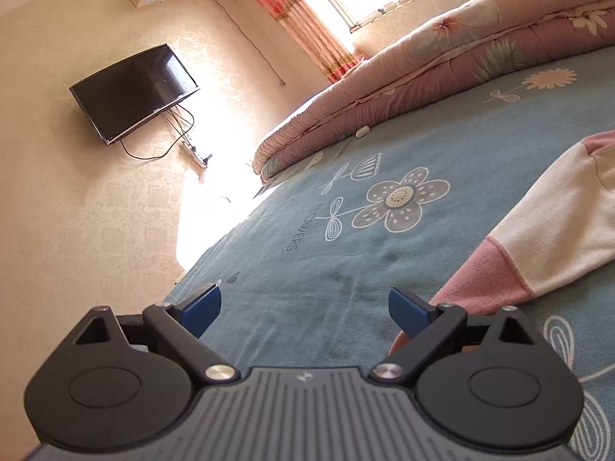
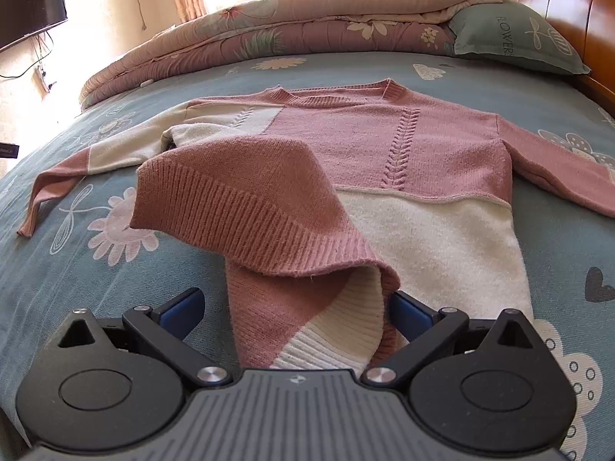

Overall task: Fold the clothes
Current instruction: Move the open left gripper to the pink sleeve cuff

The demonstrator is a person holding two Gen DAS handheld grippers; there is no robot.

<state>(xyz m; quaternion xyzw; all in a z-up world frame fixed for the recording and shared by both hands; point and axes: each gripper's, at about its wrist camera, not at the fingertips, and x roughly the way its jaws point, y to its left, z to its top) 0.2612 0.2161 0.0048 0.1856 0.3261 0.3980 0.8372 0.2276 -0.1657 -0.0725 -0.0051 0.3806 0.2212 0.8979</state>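
On the bed: a pink and cream sweater (image 2: 384, 146) lies spread face up on the blue flowered sheet (image 2: 77, 280), neck toward the rolled quilt (image 2: 269, 38) and the window, hem toward the person holding the tools.

Long axis: collar to hem, running straight away from the right gripper; both sleeves stretch out to the sides.

Hem corner: one lower corner (image 2: 238, 199) is flipped up and over onto the body, its ribbed band on top, so the fold looks just begun.

Right gripper (image 2: 296, 307): fingers spread wide, the ribbed hem lying in the gap between them. The right-hand pad (image 2: 411, 315) sits against the edge of the cloth; the other is clear of it. Nothing is pinched.

Left gripper (image 1: 305, 309): fingers spread wide as well, holding nothing, low over bare sheet.

Sleeve: the pink cuff end of one sleeve (image 1: 519, 253) lies just beside the left gripper's right-hand pad (image 1: 407, 311), slanting away up and to the right.

Which hand is nearer: the right for the hem, which sits directly ahead of it; the left for that sleeve.

Likely next: I'd guess either tool need only close to take hold, the left after a small shift toward the cuff.

Beyond: a television (image 1: 134, 92) on the far wall.
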